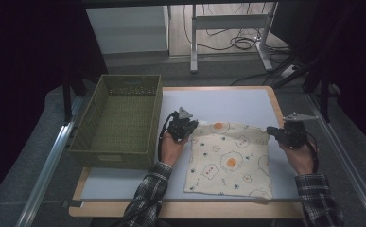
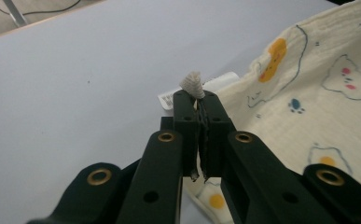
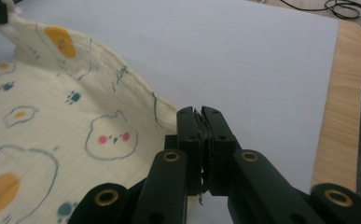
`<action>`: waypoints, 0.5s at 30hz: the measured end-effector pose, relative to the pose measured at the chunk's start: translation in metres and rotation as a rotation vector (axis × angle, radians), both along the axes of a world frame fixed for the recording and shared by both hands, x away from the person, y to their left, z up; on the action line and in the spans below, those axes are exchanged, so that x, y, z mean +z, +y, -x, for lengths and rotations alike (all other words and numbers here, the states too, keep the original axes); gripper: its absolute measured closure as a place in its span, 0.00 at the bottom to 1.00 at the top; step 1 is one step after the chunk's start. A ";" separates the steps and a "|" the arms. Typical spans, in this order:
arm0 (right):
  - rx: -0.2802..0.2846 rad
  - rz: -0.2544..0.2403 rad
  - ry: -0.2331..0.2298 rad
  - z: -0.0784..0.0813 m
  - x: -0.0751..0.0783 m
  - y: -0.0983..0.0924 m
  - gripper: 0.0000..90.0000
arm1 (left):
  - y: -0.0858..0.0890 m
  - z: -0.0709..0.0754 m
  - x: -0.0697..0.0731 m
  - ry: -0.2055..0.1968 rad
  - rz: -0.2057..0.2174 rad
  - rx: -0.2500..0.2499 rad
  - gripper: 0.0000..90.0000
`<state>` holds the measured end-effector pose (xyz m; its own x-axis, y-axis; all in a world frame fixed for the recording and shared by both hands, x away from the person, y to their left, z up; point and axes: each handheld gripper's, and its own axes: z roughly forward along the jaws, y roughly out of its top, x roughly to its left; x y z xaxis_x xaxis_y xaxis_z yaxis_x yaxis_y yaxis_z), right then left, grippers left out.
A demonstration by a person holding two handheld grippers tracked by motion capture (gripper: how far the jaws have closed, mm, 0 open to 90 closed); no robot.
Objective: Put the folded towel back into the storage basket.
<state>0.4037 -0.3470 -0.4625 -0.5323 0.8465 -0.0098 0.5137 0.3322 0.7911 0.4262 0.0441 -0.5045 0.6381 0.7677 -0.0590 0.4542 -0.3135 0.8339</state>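
high: cream printed cotton cloth (image 1: 229,158) flat on white table (image 1: 232,101), far corners pinched, green woven basket (image 1: 119,118) empty | left gripper (image 2: 197,97): clamped on corner tuft | right gripper (image 3: 201,113): clamped on hem; fold pending

On the table (image 1: 124,184), the basket (image 1: 119,118) sits at nine o'clock and the cloth (image 1: 230,158) at four o'clock. The left gripper (image 1: 190,126) pinches the cloth's far-left corner, the right gripper (image 1: 271,133) its far-right corner.
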 end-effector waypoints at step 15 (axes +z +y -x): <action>0.067 -0.005 0.016 0.054 -0.007 -0.006 0.97 | 0.002 0.045 0.000 -0.021 -0.025 -0.074 0.97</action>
